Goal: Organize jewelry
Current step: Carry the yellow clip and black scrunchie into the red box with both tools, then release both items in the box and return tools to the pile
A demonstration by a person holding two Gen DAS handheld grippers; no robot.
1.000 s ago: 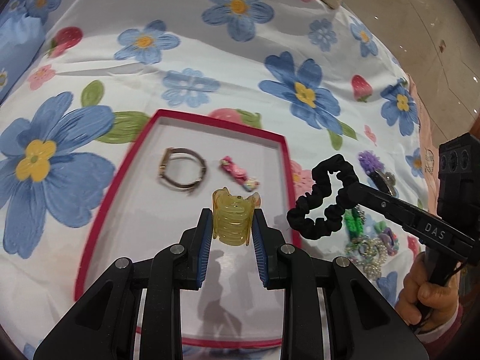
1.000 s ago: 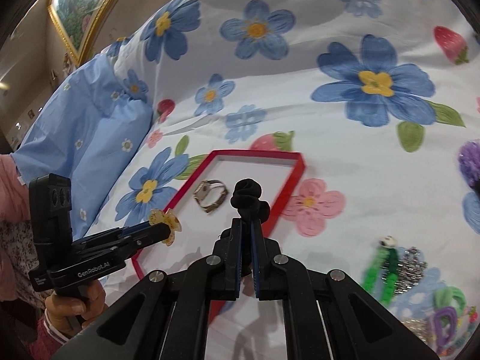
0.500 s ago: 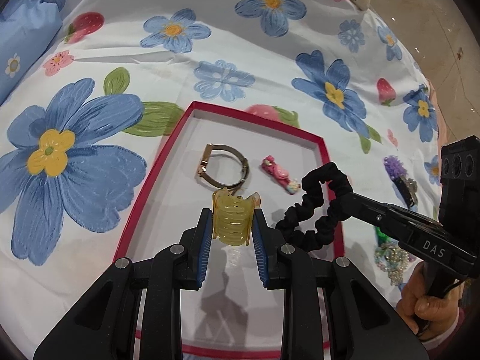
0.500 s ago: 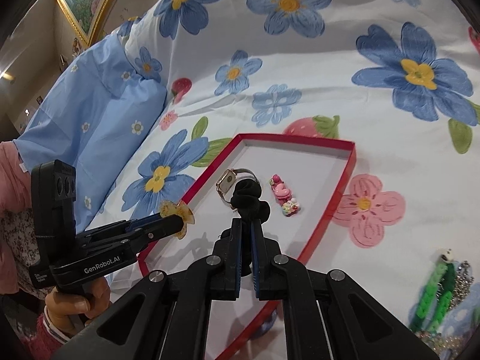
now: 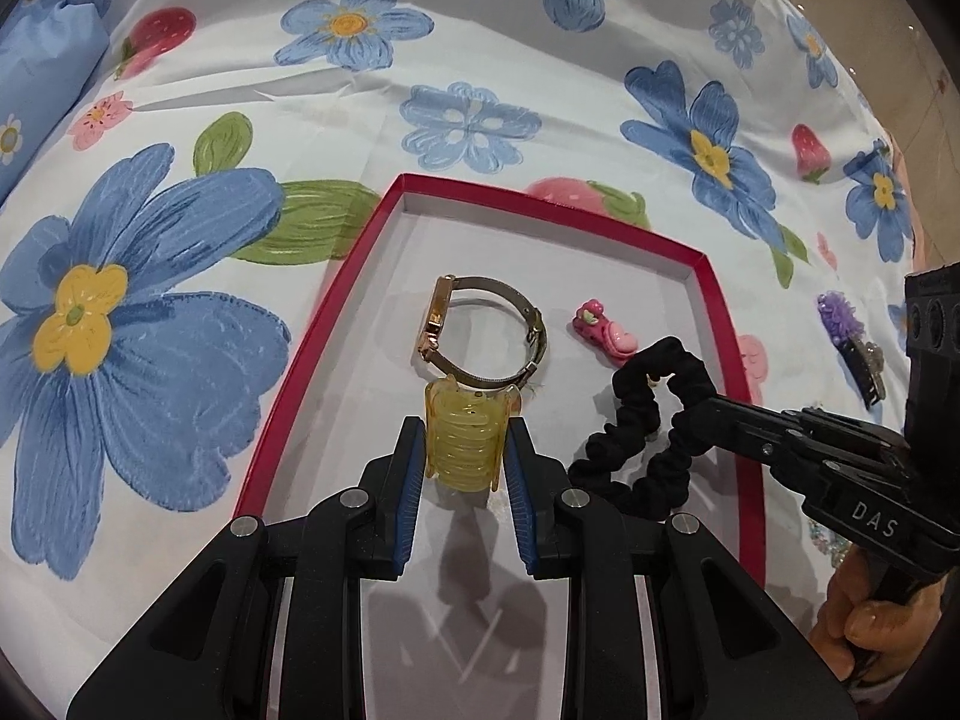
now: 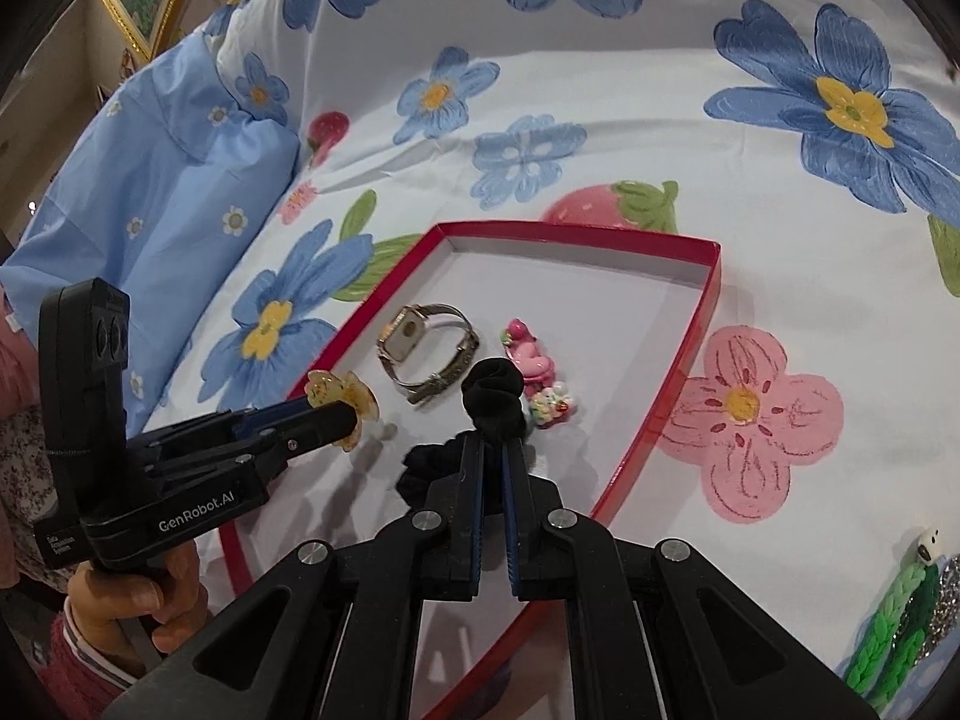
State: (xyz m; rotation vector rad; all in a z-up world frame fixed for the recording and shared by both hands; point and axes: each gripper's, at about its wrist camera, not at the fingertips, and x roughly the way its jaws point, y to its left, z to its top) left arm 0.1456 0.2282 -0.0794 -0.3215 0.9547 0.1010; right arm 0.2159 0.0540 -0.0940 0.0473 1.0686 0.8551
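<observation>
A watch (image 5: 480, 330) and pink clip (image 5: 603, 330) lie in the red tray (image 5: 729, 360). The left gripper (image 5: 463, 468) grasps a yellow claw clip (image 5: 465, 441), the right gripper (image 6: 493, 474) a black scrunchie (image 6: 495, 399). More hair things (image 6: 894, 618) wait outside the tray's right edge.

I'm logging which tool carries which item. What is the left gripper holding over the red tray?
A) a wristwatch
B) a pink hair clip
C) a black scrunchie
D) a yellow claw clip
D: the left gripper is shut on the yellow claw clip; the right gripper holds the black scrunchie.

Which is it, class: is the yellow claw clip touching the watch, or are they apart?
Apart. In the right wrist view, bare white tray floor shows between the clip, held in the left gripper, and the watch.
</observation>
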